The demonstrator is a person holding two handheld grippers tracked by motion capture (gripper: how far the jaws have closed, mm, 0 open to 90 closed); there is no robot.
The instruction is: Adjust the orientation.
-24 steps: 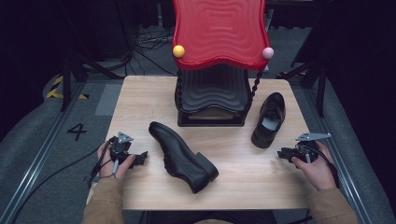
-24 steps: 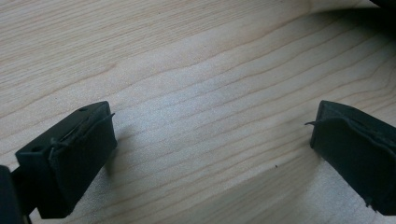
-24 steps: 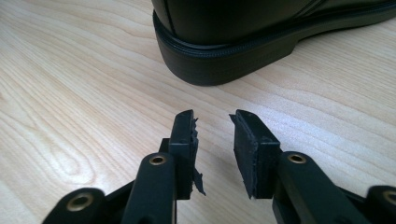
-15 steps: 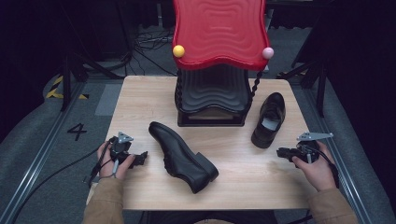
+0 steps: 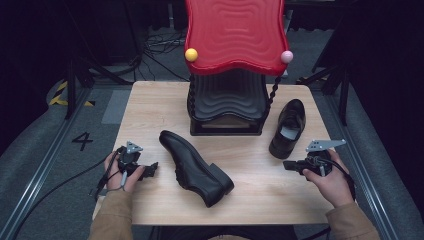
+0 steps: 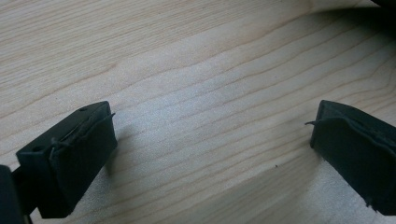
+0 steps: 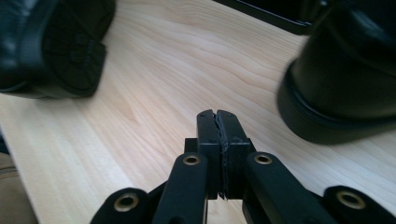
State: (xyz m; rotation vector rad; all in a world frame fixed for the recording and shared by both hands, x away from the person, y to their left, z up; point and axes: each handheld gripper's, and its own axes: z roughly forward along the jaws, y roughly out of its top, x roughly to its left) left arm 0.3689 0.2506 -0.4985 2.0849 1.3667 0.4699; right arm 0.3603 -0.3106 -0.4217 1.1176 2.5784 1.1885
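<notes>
Black shoe point(image 7: 345, 79) blurred, frame-cropped

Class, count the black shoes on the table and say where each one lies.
2. One shoe lies at the table's middle, near the left gripper; the other shoe sits right of the red-topped rack.

A pale wooden counter point(image 5: 150, 107) carries a black rack point(image 5: 227, 107) against its far edge, one black shoe point(image 5: 196, 167) lying mid-counter, and another shoe point(image 5: 288, 127) near the right edge, beside the rack.
</notes>
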